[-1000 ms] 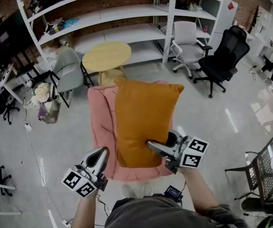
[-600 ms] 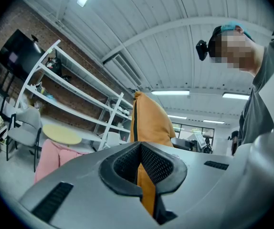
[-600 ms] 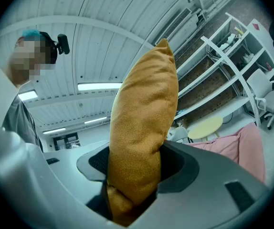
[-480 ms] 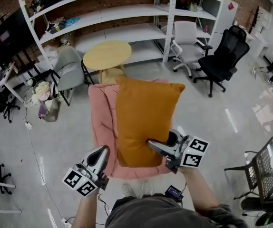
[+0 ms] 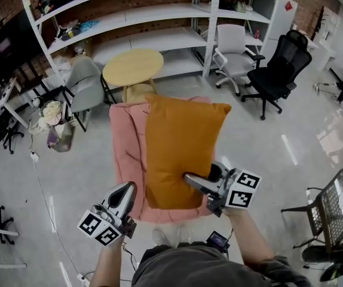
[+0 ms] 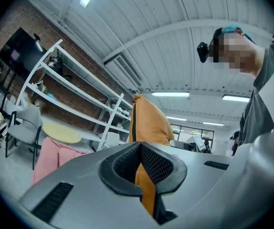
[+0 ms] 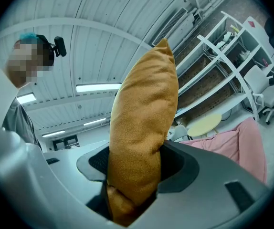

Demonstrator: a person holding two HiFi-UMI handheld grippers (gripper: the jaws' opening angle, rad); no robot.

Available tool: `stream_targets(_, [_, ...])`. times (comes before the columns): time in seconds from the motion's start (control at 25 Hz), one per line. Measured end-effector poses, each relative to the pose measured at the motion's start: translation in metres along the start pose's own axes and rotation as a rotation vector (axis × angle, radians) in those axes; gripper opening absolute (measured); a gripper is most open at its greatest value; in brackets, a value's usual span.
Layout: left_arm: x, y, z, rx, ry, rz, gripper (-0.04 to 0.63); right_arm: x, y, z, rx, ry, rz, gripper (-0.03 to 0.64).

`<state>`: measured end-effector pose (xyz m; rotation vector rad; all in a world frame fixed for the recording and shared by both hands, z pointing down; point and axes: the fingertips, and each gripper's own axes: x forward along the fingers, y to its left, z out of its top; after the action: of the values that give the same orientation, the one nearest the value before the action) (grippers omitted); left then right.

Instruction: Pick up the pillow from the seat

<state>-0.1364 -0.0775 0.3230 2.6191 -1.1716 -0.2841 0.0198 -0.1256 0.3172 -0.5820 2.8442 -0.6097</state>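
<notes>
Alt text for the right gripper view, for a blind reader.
The right claw grips the near edge of a mustard-orange fabric pillow that fills the centre. Behind it: a pink cushioned seat, a round pale table and white metal shelving.

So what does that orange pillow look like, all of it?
The pillow is mustard-orange, rectangular, with pointy corners and soft, fuzzy-looking cloth. The right gripper pinches its lower edge, squashing it there, and holds it on end over the pink seat. The left gripper is not touching it.
</notes>
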Motion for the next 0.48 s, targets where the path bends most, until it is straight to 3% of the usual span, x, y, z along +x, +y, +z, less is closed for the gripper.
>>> stream_targets(0.48, [-0.0014,-0.0006,-0.0015,-0.008,0.004,0.014,0.009,0.0014,-0.0025,-0.0006,0.014,0.005,0.003,0.258])
